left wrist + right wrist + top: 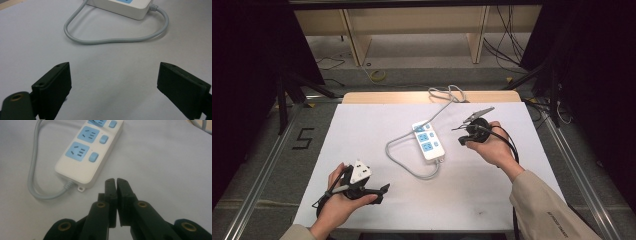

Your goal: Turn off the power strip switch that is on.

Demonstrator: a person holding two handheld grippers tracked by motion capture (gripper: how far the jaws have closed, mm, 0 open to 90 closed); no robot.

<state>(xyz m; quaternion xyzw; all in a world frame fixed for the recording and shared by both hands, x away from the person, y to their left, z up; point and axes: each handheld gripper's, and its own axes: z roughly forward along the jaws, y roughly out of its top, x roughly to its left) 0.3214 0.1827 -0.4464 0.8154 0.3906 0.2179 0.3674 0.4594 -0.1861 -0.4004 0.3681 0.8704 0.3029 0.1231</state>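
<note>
White sheet (377, 120) carries power strip (428, 141); left gripper (113, 87) jaws apart, right gripper (116, 183) jaws together.

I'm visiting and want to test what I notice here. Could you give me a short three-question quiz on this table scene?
1. True or false: the right gripper has its jaws wide apart.
2. What colour are the sockets on the power strip? A) red B) blue C) green
3. What lies between the open jaws of the left gripper?

Key: 1. False, they are shut, with nothing between them. 2. B. 3. Nothing but bare white table; the strip's grey cable loops farther ahead.
</note>
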